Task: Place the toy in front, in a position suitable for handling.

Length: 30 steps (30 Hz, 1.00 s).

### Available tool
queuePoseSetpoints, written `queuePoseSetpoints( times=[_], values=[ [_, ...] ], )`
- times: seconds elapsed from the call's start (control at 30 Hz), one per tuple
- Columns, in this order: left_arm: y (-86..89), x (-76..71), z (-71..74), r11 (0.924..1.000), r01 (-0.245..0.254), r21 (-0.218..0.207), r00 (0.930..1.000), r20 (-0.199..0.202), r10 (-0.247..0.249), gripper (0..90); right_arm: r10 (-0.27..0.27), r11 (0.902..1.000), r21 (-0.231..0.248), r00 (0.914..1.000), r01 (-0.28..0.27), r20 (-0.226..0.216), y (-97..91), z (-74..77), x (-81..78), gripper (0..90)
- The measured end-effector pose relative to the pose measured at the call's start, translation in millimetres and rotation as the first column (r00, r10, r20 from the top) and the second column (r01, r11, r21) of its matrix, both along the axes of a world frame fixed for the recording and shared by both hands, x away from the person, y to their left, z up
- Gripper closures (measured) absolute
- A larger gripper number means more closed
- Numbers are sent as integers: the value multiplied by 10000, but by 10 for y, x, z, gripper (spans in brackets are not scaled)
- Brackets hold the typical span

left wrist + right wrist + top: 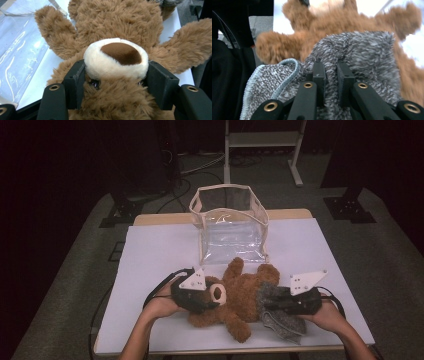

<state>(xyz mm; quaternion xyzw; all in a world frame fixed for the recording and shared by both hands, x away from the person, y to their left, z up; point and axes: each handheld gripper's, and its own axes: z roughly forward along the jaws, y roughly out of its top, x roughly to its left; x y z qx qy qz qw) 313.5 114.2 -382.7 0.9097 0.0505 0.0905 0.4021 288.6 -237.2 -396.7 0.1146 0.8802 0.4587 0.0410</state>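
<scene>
My left gripper (200,297) is clamped on the teddy bear's (240,295) head: in the left gripper view the two jaws sit on either side of the face, pressing into the fur just below the cream muzzle (116,58) with its brown nose, and one dark eye peeks out beside the left jaw. Ahead of that gripper the bear's body stretches away from me, one arm flung out to each side of the jaws. Off to the left of the jaws, past the bear's arm, lies the clear plastic bag (20,50) on the white table (53,62).

My right gripper (331,75) is pinching the grey sock (362,57): its jaws stand close together with a fold of the fuzzy grey knit squeezed between them. The sock's light-blue edged opening (284,72) hangs just left of the jaws, and the rest of it is bunched up over the bear's lower body right in front of them. Beyond the sock I see the bear's brown fur, blurred.

From the high view, the bear lies on its back across the near part of the table between my two grippers, head at the left one, legs and sock (280,307) at the right one (292,302). The bag (230,227) stands open and upright farther out, beyond both tools, near the bear's raised paw
</scene>
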Motion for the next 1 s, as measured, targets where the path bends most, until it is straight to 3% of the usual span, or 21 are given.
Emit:
queuePoseSetpoints(
  times=[0.1, 0.2, 0.33, 0.43, 0.53, 0.63, 0.83, 1.0],
  values=[
    [6, -10, 11, 10000, 77, -4, 10000, -39, -78, 366, -323, 9995, -37, 9994, 322, -159, -125, -56, -38, 793],
    [22, -5, 5, 10000, 53, -53, 10000, -65, -53, 361, -407, 9991, 70, 9992, 408, -41, -157, 5, -68, 793],
    [51, 1, 0, 9998, 49, -198, 9998, -191, -53, 359, -66, 9994, 342, 9990, 50, 443, -7, 220, -27, 792],
    [66, -11, 10, 9998, 4, -182, 9999, -160, -7, 355, 283, 9993, 214, 9961, -302, 841, 184, 320, 44, 792],
    [136, -22, 49, 9997, -87, -228, 9998, -160, 83, 347, 442, 9987, -302, 9955, -418, 835, 304, 240, 85, 793],
    [210, -27, 79, 9989, -75, -453, 9998, -206, 66, 356, 295, 9995, 79, 9982, -300, 531, 231, 130, 85, 793],
    [189, -39, 71, 9992, 98, -389, 9996, -279, -109, 369, -239, 9997, 105, 9997, 238, 83, -13, -7, 15, 792],
    [174, -30, 43, 9991, 5, -413, 9993, -384, -21, 366, -140, 9999, 30, 9991, 139, 410, 24, 111, -3, 791]
  ],
)
